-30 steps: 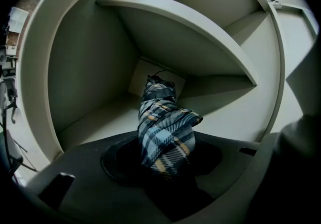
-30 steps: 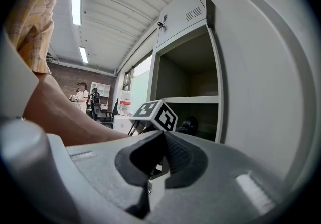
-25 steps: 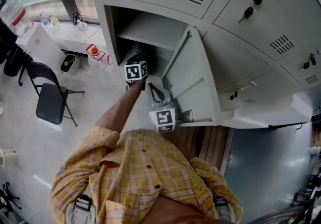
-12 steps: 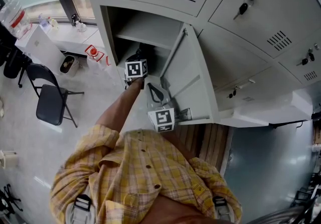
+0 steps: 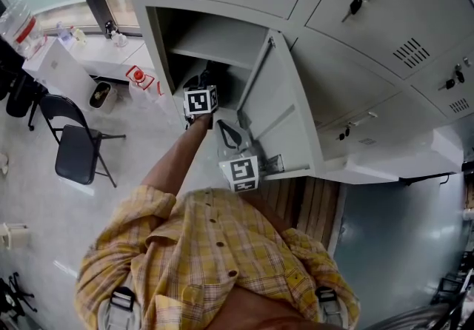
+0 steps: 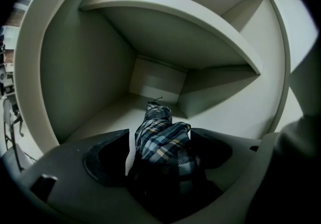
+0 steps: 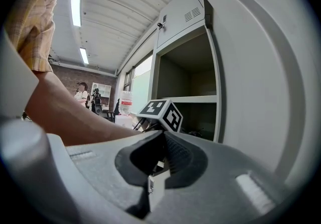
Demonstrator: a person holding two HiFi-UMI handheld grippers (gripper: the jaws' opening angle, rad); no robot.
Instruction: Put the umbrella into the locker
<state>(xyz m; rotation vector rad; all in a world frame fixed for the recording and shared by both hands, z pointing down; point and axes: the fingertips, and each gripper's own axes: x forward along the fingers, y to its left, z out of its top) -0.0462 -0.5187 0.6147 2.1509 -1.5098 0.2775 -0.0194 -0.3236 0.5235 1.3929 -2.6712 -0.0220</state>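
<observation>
The folded plaid umbrella [image 6: 160, 140] lies on the floor [image 6: 108, 117] of the open locker compartment, its tip pointing at the back wall. My left gripper [image 6: 159, 136] reaches into that compartment and its jaws are opening, with the umbrella between them and a strip of gap at the left pad. From the head view the left gripper [image 5: 209, 84] sits inside the locker [image 5: 222, 44], under its shelf. My right gripper [image 5: 229, 136] hangs shut just outside, beside the open door [image 5: 278, 114]. In its own view the right gripper [image 7: 163, 140] has both pads together.
The shelf [image 6: 170, 22] spans the compartment above the umbrella. Closed locker doors with keys [image 5: 355, 4] fill the right. On the left stand a folding chair [image 5: 74, 147], a white table [image 5: 63, 62] and a water bottle [image 5: 18, 21]. Wooden slats [image 5: 311, 210] lie below the door.
</observation>
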